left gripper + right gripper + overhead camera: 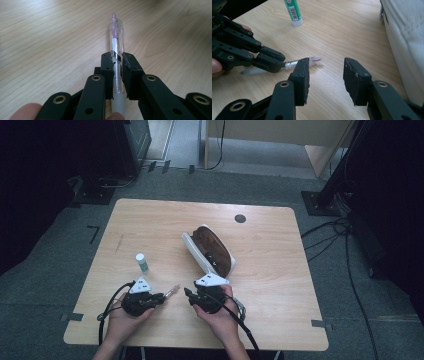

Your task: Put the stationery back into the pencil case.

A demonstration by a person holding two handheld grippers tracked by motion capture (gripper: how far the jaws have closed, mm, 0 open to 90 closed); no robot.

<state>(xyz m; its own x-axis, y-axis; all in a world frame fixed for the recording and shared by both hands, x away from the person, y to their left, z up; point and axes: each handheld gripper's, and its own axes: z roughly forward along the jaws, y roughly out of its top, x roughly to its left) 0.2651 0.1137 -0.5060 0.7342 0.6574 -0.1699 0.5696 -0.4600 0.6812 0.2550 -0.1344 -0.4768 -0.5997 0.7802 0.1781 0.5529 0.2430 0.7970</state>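
Left gripper view first: the left gripper (117, 72) has its jaws clamped on a clear retractable pen (116, 42), gripping the barrel just behind the grey rubber grip, with the pink-tipped clicker end and clear clip sticking out ahead over the wooden table (45, 37). Right gripper view now: the right gripper (325, 80) stands with jaws parted and nothing between them, and just beyond its near jaw the pen (312, 60) pokes out of the other gripper, held low over the wood. Looks like a handover or a two-handed job on the pen is in hand, judging by how the two tools face each other. Next move, I'd say, calls for the empty jaws to slide in around the pen's free end, lined up square with the barrel, before closing; a skewed approach could knock it. Farther off, a glue stick (293, 12) stands upright, and in the high view it sits (142, 262) behind the left gripper (159, 297). Beyond the right gripper (189, 295) lies an open white case with a brown lining (210, 250), something dark inside, well apart from the pen (172, 291).
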